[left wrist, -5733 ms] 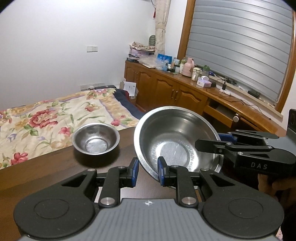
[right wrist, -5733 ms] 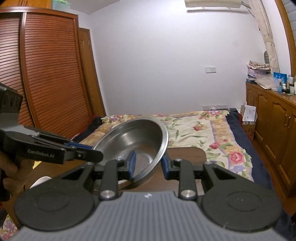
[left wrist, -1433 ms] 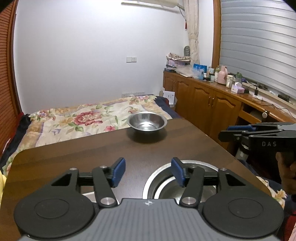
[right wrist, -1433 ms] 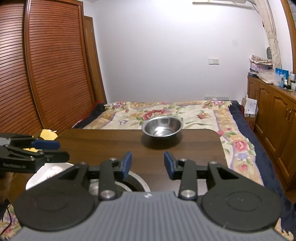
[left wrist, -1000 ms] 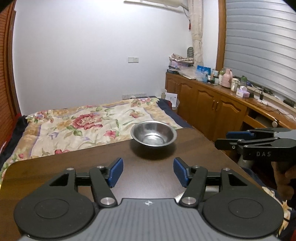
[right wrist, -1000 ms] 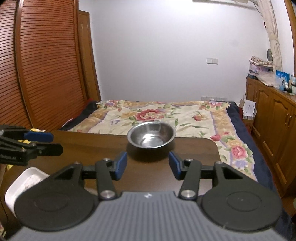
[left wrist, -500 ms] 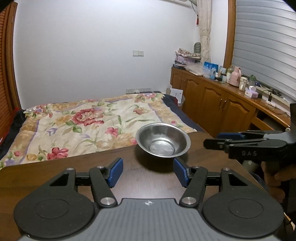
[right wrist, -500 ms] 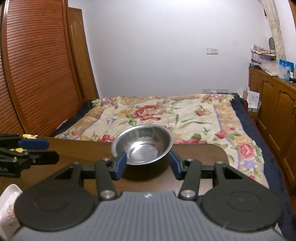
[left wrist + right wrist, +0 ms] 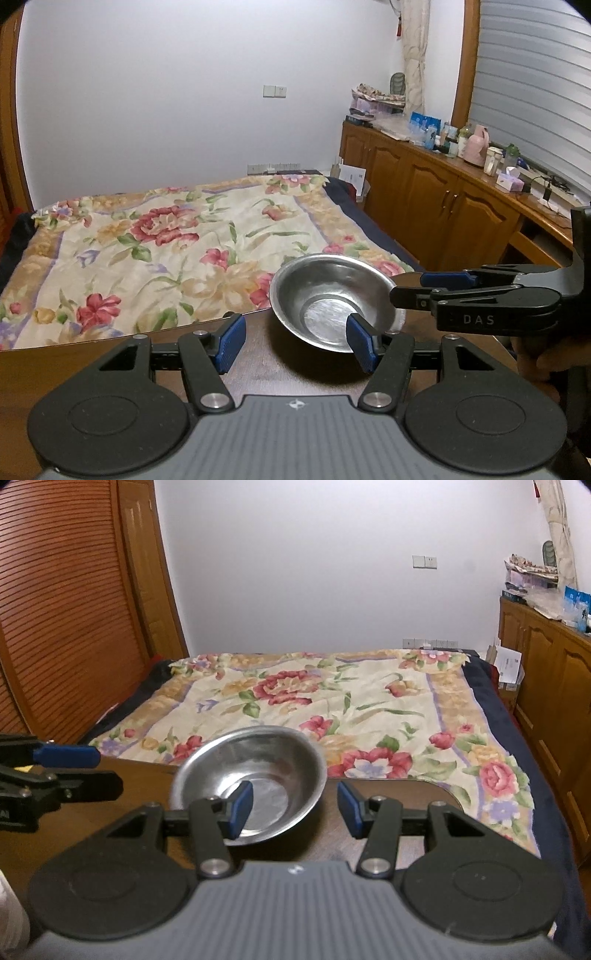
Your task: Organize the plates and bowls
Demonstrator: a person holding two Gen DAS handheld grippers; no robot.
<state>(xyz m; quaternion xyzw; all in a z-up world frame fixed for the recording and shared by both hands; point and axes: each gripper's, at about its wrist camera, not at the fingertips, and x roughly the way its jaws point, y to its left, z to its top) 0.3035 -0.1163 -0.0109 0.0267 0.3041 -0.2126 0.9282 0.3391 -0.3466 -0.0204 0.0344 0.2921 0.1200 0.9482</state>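
Observation:
A small steel bowl (image 9: 325, 295) (image 9: 258, 771) sits near the far edge of the dark wooden table (image 9: 110, 358) (image 9: 391, 794). My right gripper (image 9: 295, 808) is open and straddles the bowl's right rim, with its left pad inside and its right pad outside. In the left wrist view, the right gripper (image 9: 406, 288) reaches the bowl's right side. My left gripper (image 9: 295, 343) is open with nothing between its fingers. Its right pad overlaps the bowl's near wall, and most of the bowl lies right of its gap. In the right wrist view, the left gripper (image 9: 99, 771) hovers left of the bowl.
A bed with a floral cover (image 9: 166, 236) (image 9: 351, 701) lies just past the table's far edge. Wooden cabinets (image 9: 443, 206) with bottles run along the right wall. Slatted wardrobe doors (image 9: 66, 609) stand at the left. A hand (image 9: 546, 358) holds the right gripper. Something white (image 9: 11, 908) shows at the lower left.
Both grippers have moved forward over the table to the small bowl. The large bowl has dropped out of view. The right gripper's fingers now stand on either side of the small bowl's rim.

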